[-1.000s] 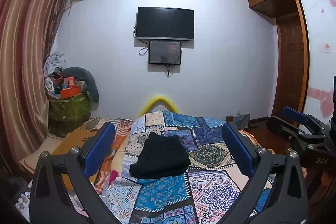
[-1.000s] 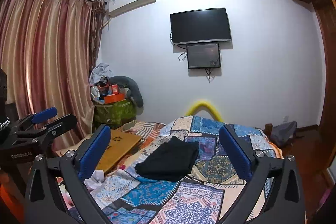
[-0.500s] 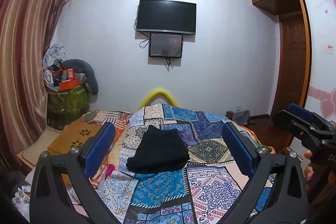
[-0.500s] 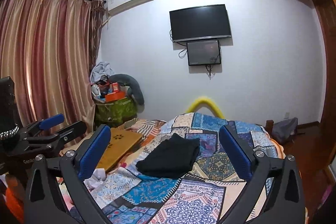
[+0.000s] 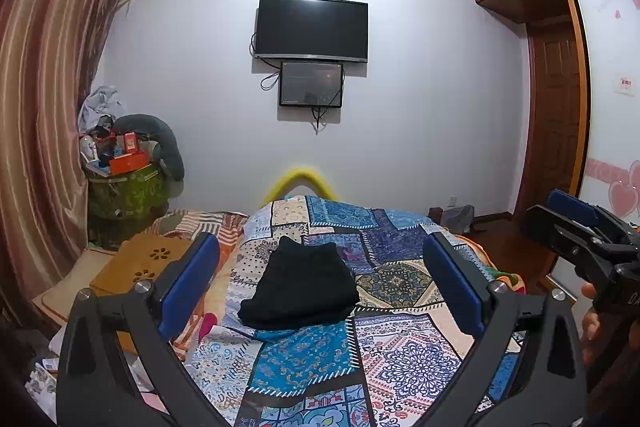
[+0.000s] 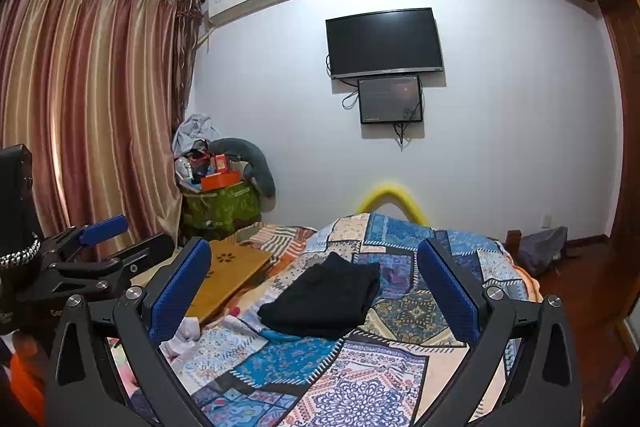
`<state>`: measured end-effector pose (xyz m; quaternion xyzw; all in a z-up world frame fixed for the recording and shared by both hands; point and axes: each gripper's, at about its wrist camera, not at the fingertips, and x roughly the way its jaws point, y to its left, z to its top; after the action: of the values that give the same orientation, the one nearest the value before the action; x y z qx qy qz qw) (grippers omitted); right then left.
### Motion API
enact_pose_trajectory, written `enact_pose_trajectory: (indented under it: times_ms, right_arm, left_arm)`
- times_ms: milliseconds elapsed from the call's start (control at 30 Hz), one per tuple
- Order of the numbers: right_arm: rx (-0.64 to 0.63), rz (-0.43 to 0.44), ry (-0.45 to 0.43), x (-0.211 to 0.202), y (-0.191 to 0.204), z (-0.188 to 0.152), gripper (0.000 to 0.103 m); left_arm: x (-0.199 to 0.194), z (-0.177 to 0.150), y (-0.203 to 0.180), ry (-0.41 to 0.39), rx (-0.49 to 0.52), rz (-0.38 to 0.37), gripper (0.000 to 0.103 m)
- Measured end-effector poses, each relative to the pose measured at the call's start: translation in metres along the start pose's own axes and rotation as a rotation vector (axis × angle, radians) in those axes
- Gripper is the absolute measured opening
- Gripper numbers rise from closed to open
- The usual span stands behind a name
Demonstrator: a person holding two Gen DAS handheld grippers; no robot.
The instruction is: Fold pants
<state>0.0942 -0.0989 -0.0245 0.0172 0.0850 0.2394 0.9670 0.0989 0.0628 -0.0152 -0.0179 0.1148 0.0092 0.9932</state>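
The black pants lie folded in a compact stack on the patchwork quilt, in the middle of the bed. My left gripper hovers open over the near end of the bed, well short of the pants, with nothing between its blue pads. In the right wrist view the same pants lie ahead, and my right gripper is open and empty too. Each gripper shows in the other's view: the right gripper at the far right, the left gripper at the far left.
A wooden lap tray lies left of the bed, beside a green bin piled with clutter and curtains. A yellow foam arch stands at the far end. A TV hangs on the wall. A wardrobe stands right.
Both cameras have shifted only slightly, so the room has slid a little in the frames. The pants have not moved and both grippers have stayed open.
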Motion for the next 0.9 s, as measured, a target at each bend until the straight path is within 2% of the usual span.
enact_pose_trajectory:
  times_ms: [900]
  right_arm:
    - [0.006, -0.009, 0.006, -0.0016, -0.0036, 0.0016, 0.102]
  left_arm:
    - [-0.0016, 0.0031, -0.0028, 0.005, -0.003, -0.028, 0.103]
